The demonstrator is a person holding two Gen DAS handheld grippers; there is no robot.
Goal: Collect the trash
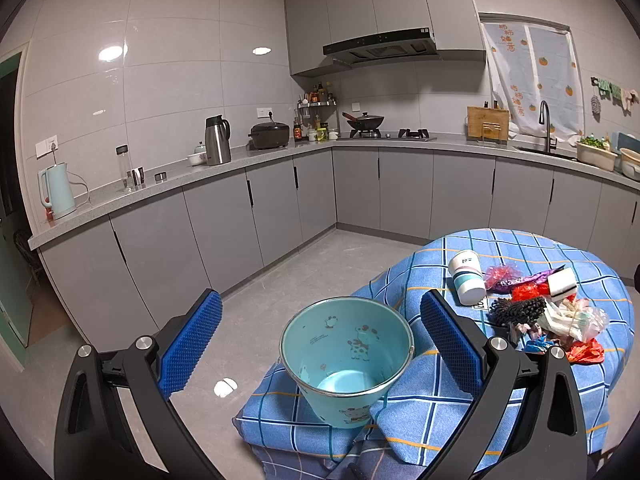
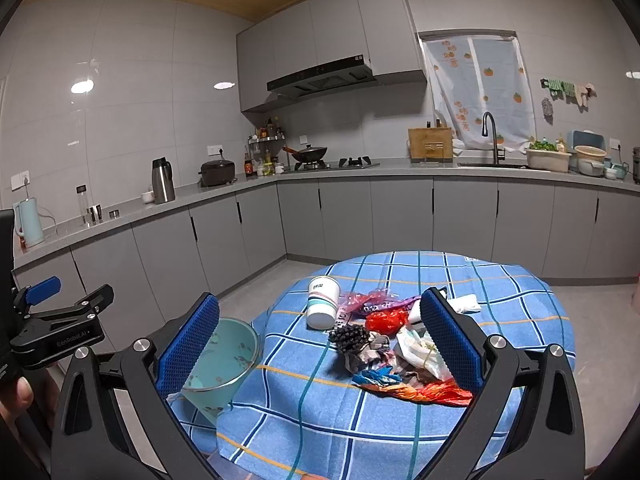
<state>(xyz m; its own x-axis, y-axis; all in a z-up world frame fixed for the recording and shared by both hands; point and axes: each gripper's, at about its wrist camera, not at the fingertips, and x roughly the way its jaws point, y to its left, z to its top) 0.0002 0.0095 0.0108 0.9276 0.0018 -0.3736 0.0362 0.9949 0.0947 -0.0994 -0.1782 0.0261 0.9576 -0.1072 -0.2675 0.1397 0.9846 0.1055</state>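
A light blue metal bucket (image 1: 347, 364) with cartoon prints stands empty at the left edge of a round table with a blue checked cloth (image 1: 448, 408). My left gripper (image 1: 320, 340) is open, its blue pads on either side of the bucket, above it. A heap of trash (image 2: 400, 348) lies on the table: a tipped white paper cup (image 2: 322, 301), red and purple wrappers (image 2: 382, 318), a black bristly lump (image 2: 351, 336), crumpled plastic. My right gripper (image 2: 320, 344) is open above and before the heap. The bucket shows in the right wrist view (image 2: 224, 364) behind its left finger.
Grey kitchen cabinets (image 2: 400, 216) and a counter run along the far walls, with a kettle (image 1: 58, 190), a thermos (image 1: 217, 140), a stove and wok (image 1: 364, 122), and a sink (image 2: 490, 162). Grey floor (image 1: 304, 272) lies between table and cabinets.
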